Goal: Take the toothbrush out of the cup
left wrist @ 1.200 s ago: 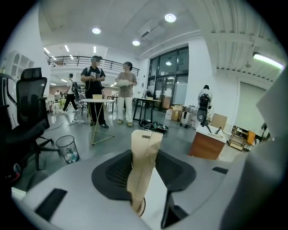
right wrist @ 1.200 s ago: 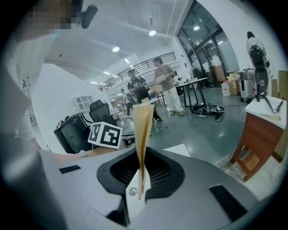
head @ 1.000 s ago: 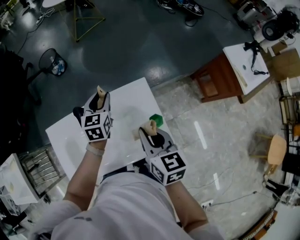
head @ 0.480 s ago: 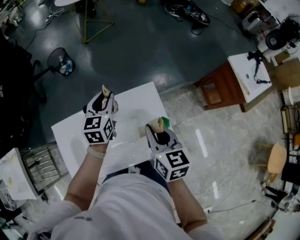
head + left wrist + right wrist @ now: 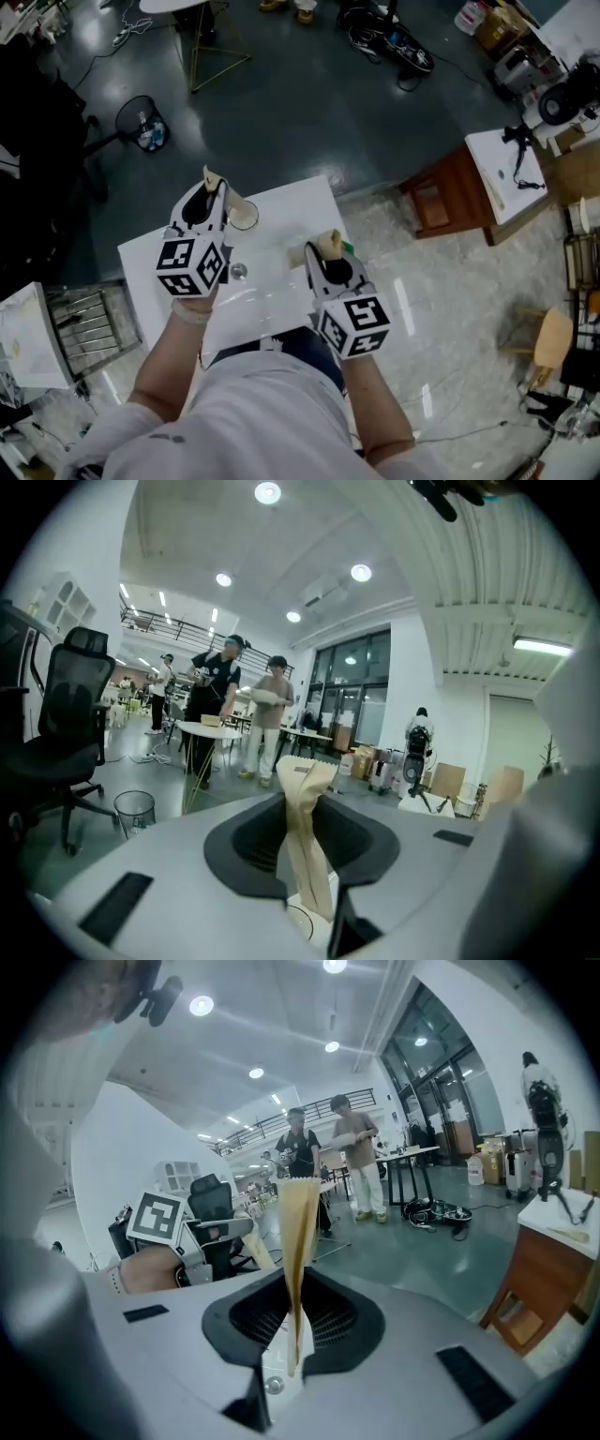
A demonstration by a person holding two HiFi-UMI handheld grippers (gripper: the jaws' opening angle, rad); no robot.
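Since second ago, raised left gripper [image 5: 214,178] above white table [image 5: 281,202]; jaws closing, nearly together, nothing between. Right gripper [image 5: 328,242] closed, empty. Cup [image 5: 242,216] just beside left tips; toothbrush not discernible. Likely light, stiff, slick: pinch handle above rim.

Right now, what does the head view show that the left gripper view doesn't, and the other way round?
Only the head view: the person's white shirt, forearms and a metal rack. Only the left gripper view: ceiling lights and tall windows. Both: the wire waste basket and the yellow-legged table.
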